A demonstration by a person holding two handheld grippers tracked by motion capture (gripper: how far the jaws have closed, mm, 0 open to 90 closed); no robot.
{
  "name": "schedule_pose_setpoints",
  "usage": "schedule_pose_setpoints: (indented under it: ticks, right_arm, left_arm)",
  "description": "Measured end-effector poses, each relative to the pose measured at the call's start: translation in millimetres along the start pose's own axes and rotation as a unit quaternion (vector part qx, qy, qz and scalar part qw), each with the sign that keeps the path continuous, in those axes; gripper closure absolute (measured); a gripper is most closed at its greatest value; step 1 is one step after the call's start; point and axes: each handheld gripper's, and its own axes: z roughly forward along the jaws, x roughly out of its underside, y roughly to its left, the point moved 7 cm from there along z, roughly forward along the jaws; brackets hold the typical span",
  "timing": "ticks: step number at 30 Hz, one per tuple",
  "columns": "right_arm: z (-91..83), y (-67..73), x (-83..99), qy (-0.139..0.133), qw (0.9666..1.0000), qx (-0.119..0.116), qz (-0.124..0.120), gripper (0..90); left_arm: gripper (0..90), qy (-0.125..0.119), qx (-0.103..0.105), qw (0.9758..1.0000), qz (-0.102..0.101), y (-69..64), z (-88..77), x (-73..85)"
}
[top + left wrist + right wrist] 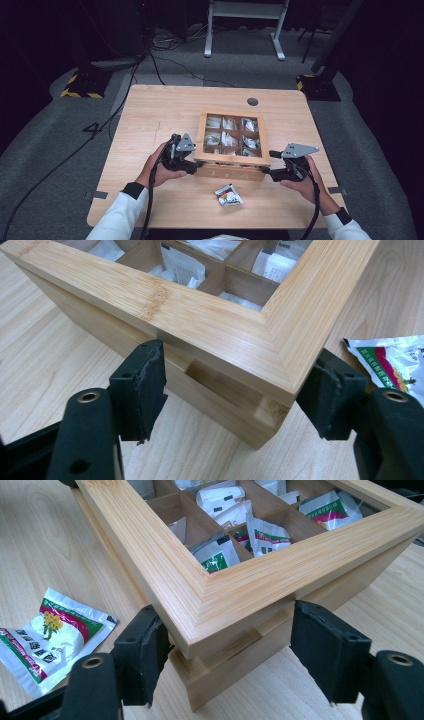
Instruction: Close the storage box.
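Wooden box [232,169] sits mid-desk [150,115], long axis running away from the person, front face toward them, glass lid down over packet-filled compartments. Left gripper [196,167] straddles its near left corner, jaws half apart, not pressing. Right gripper [265,171] straddles the near right corner, jaws wide, apart from the wood. Loose packet [228,195] lies just in front.

A light wooden table [150,115] with rounded corners stands on grey carpeted floor [45,165]; a round cable hole [252,101] sits near its far edge. Beyond the far edge stands a white metal frame [245,25] on two feet. Black stand bases with yellow-black hazard stripes [82,85] flank the far corners — the surroundings are dark. Black cables [65,160] trail across the carpet.
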Motion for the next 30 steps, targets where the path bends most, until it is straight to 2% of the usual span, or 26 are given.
schedule_pose_setpoints:
  ticks: [5,9,16,23,30]
  right_arm:
    - [-0.8,2.2,0.8,0.002,1.0000,0.004,-0.003,32.1]
    - [-1.8,3.8,2.0,0.004,1.0000,-0.002,-0.001,32.0]
    - [3.7,6.3,10.4,0.023,0.9997,-0.003,-0.001,32.0]
    - [5.1,8.0,15.7,0.020,0.9997,-0.010,0.001,32.9]
    - [-8.0,15.9,11.8,-0.007,0.9998,-0.016,-0.007,35.7]
  left_arm:
    - [31.0,0.001,0.013,0.9999,-0.009,-0.9,-0.2,1.7]
    - [30.6,0.003,0.024,0.9996,-0.015,-1.7,0.3,4.4]
    - [30.4,0.013,0.029,0.9994,-0.011,-3.6,3.5,11.5]
    - [30.5,0.011,0.026,0.9996,-0.010,-5.4,3.7,14.9]
    - [32.5,-0.036,0.023,0.9991,-0.005,-11.4,-14.2,8.4]
